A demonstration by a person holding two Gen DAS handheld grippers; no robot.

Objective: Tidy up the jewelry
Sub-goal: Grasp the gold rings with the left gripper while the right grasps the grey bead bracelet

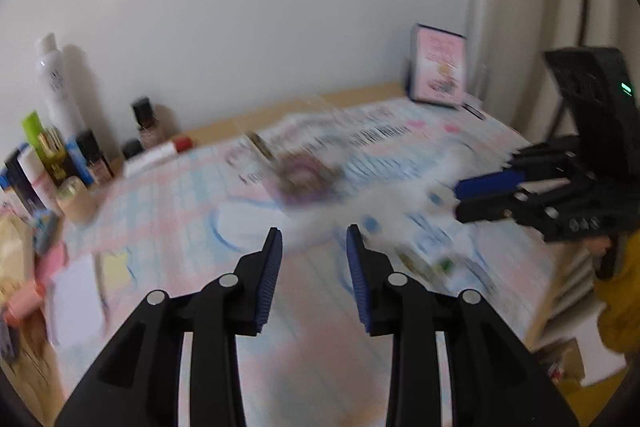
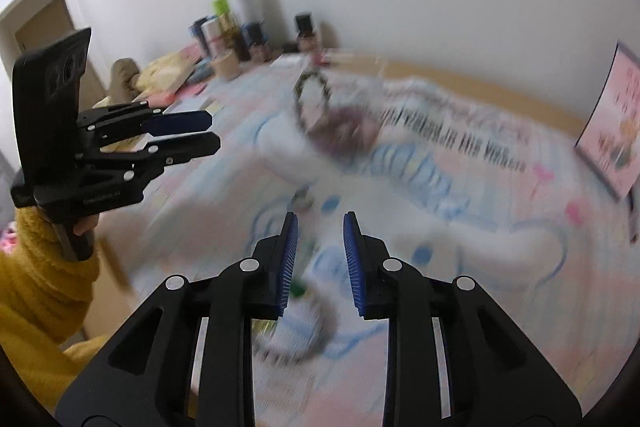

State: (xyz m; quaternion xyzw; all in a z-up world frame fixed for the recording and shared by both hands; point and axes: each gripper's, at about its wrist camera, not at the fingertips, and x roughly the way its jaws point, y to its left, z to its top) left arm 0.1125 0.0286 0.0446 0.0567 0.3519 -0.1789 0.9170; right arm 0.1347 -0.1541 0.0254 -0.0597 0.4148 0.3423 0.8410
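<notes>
Both views are motion-blurred. A dark beaded bracelet (image 2: 312, 99) lies at the far side of a pastel printed mat (image 2: 460, 247), next to a purple blurred heap (image 2: 348, 131); that heap also shows in the left wrist view (image 1: 304, 175). Another bracelet-like ring (image 2: 316, 335) lies just below the right gripper's left finger. My left gripper (image 1: 314, 247) is open and empty above the mat. My right gripper (image 2: 320, 239) is open and empty; it also shows from the side in the left wrist view (image 1: 472, 195).
Cosmetic bottles (image 1: 52, 147) and a tall white spray can (image 1: 54, 83) crowd the far left by the wall. A pink framed card (image 1: 438, 71) stands at the back right. Papers and small boxes (image 1: 76, 291) lie at the left edge. The table's edge (image 1: 560, 291) drops off at right.
</notes>
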